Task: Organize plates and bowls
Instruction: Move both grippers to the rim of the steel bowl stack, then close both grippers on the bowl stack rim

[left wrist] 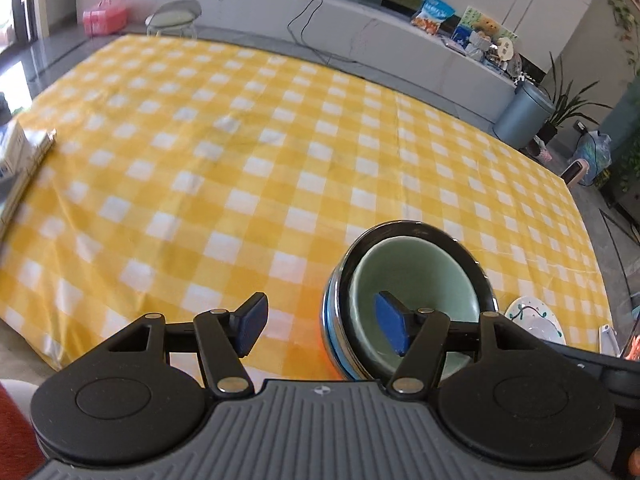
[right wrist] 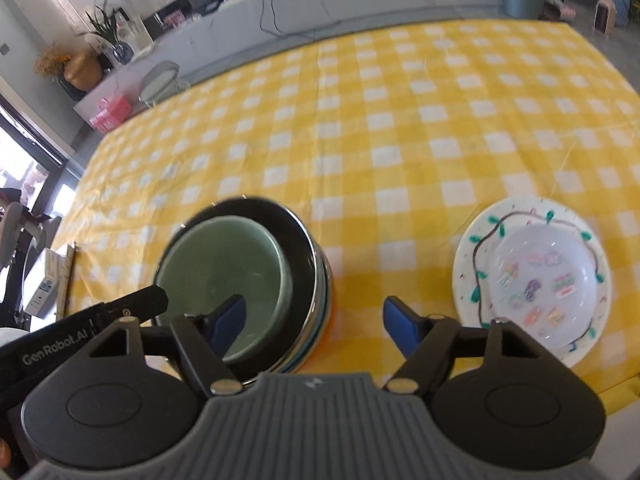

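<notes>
Both tongs open, nothing gripped.

L wrist view: left tongs (left wrist: 322, 328) at frame bottom, jaws spread wide. Left pad over bare cloth, right pad overlaps the green bowl (left wrist: 416, 280) in the picture; contact can't tell. Green bowl sits nested in a black-rimmed steel bowl (left wrist: 474, 264), blue + orange edges of more items showing under it at lower centre-right; count of that lower stack unclear. Patterned plate (left wrist: 532, 314) only a sliver at lower right here.

R wrist view: right tongs (right wrist: 314, 328) at bottom, jaws apart, empty. Left pad overlaps green bowl (right wrist: 224, 268), right pad over cloth betw. bowl stack and plate. Steel bowl (right wrist: 308, 248) rim visible round the green one. Tip of the left tongs (right wrist: 140, 304) pokes in at lower left, just beside the bowl rim, seen only in this view. Patterned plate (right wrist: 480, 248) fully seen at right w/ a clear bowl (right wrist: 548, 280) in it, printed stickers inside; clear bowl not visible in L view.

Count: 2 bowls clearly nested + lower layers, 1 plate, 1 clear bowl.

Tabletop (left wrist: 240, 152) covered w/ yellow-white check cloth, mostly bare mid to far. White boxes (left wrist: 16, 148) at left edge (L view). Beyond: grey bin (left wrist: 524, 112) upper right, pink box (left wrist: 104, 16) + chair (left wrist: 176, 16) upper left.
</notes>
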`<state>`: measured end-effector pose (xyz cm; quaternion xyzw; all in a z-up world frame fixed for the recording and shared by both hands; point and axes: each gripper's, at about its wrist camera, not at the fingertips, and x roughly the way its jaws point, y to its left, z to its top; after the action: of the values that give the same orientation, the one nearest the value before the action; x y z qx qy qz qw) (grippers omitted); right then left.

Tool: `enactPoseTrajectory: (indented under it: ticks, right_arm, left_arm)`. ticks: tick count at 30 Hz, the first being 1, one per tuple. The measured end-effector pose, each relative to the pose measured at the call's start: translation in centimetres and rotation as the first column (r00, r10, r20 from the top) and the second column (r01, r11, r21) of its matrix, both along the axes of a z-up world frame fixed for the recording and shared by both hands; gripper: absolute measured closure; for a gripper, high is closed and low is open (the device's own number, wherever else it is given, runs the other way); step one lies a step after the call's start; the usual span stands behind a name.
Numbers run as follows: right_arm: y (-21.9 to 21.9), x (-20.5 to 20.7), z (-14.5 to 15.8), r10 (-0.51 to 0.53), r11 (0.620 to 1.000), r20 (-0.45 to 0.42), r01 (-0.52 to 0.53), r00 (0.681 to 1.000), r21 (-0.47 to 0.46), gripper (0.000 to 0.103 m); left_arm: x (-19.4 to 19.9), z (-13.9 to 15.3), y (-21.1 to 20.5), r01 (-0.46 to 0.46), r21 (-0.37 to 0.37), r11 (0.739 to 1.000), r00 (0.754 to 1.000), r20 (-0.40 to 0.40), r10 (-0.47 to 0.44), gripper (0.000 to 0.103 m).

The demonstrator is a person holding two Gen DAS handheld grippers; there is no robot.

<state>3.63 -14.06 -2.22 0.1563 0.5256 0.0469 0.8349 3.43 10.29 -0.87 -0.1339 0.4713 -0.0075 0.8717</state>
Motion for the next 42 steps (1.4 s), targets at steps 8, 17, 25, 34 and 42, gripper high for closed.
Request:
enactPoseTrajectory:
  ticks: [8,17,25,34,42]
  right_arm:
    - [-0.2,1.3,-2.3,-0.012,0.999,-0.06,0.015,0.998,0.052,0.035]
    - [-0.7,2.2,-4.5,-0.01,0.987,-0.122,0.029,0.992,0.159,0.044]
    - [-1.6,2.1,-5.2,-0.026,0.964,-0.137,0.061,0.99,0.258,0.051]
    - [-2.1,1.7,-5.2,-0.048,0.959,-0.132,0.083,0.99,0.27,0.053]
    - [-2.8,1.4,-5.1,-0.073,0.955,-0.138,0.109,0.988,0.275,0.055]
  left_arm:
    - [1.4,-2.2,-0.2,0.003,-0.031,1.0,0.998,-0.062,-0.005,0.031]
    - [2.4,-3.9,-0.1,-0.021,-0.071,0.997,0.995,-0.102,0.014,0.036]
    - [2.8,-4.4,-0.1,-0.027,-0.183,0.983,0.994,-0.112,0.007,0.052]
    - [2.9,-4.2,-0.5,-0.03,-0.172,0.985,0.994,-0.106,0.012,0.053]
    - [2.7,-4.3,-0.3,-0.028,-0.191,0.981,0.994,-0.107,0.007,0.055]
